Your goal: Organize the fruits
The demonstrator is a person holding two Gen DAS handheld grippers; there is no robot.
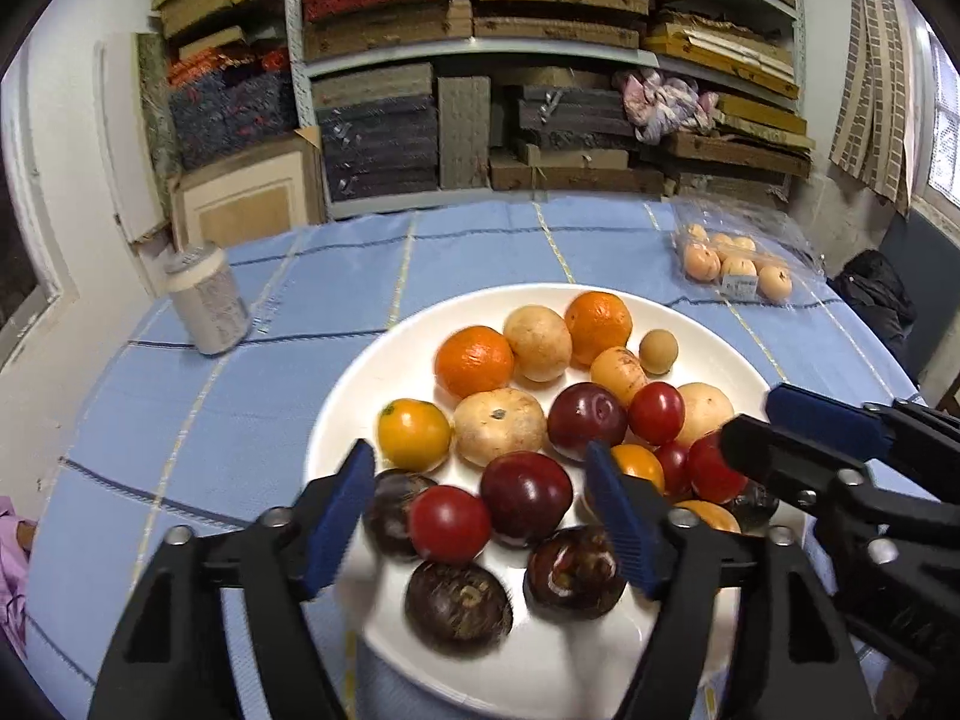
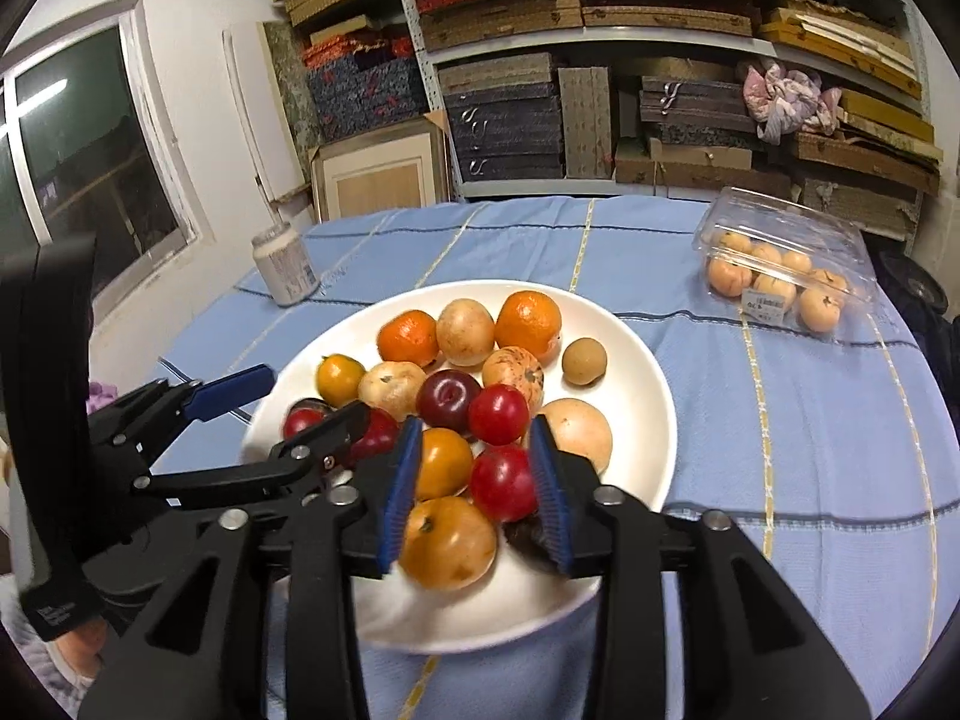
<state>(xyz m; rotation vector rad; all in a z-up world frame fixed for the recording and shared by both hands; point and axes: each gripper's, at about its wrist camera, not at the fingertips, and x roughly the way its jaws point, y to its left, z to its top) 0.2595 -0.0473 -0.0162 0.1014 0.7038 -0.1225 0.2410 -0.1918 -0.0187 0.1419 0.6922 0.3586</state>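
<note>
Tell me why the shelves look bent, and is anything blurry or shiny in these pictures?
Left wrist view: the fisheye lens bows the shelves, corners go black, and the red tomato between the left claw's pads is smeared. Right wrist view: same curving; highlights shine on the plum, and the plate's near rim is soft.

Black left gripper (image 1: pixel 480 516), black right gripper (image 2: pixel 474 480), ribbed blue pads, silver screws
</note>
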